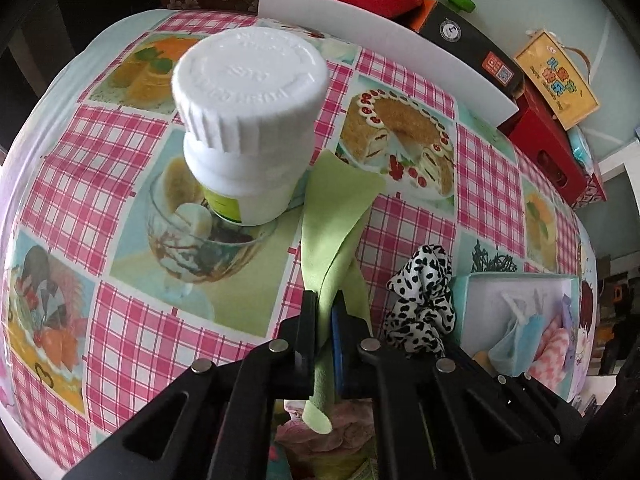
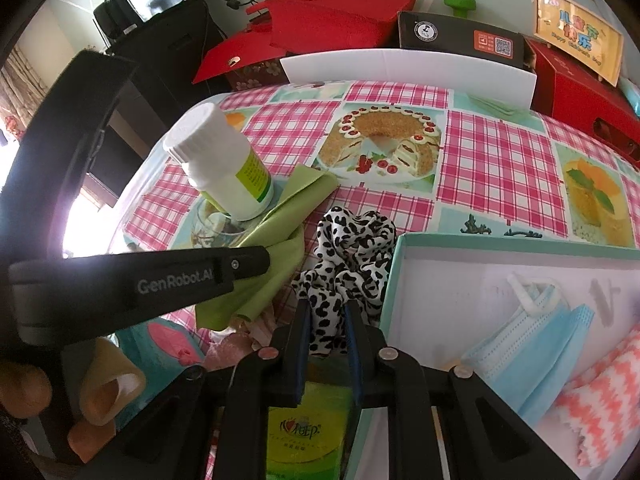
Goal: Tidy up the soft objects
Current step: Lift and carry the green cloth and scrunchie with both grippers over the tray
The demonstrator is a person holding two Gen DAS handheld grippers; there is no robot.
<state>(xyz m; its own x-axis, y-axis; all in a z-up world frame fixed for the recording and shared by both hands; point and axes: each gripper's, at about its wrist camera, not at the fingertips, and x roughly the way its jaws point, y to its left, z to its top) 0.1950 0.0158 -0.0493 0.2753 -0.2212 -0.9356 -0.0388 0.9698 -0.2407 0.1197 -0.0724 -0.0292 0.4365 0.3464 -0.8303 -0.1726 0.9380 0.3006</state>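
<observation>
A light green cloth (image 1: 340,204) lies crumpled on the table, and my left gripper (image 1: 325,312) is shut on its near fold. The right wrist view shows the same cloth (image 2: 288,216) with the left gripper (image 2: 264,260) reaching onto it from the left. A black-and-white spotted scrunchie (image 2: 352,236) lies between the cloth and a teal-rimmed white box (image 2: 394,272). My right gripper (image 2: 327,320) is shut on its near end. In the box lie a blue face mask (image 2: 540,340) and a pink-and-white zigzag cloth (image 2: 600,400).
A white pill bottle (image 1: 248,120) stands upright right beside the green cloth's far end. A white board (image 2: 400,66), red boxes (image 2: 340,12) and a black box (image 2: 460,36) line the table's far edge. A green tissue pack (image 2: 308,432) sits under my right gripper.
</observation>
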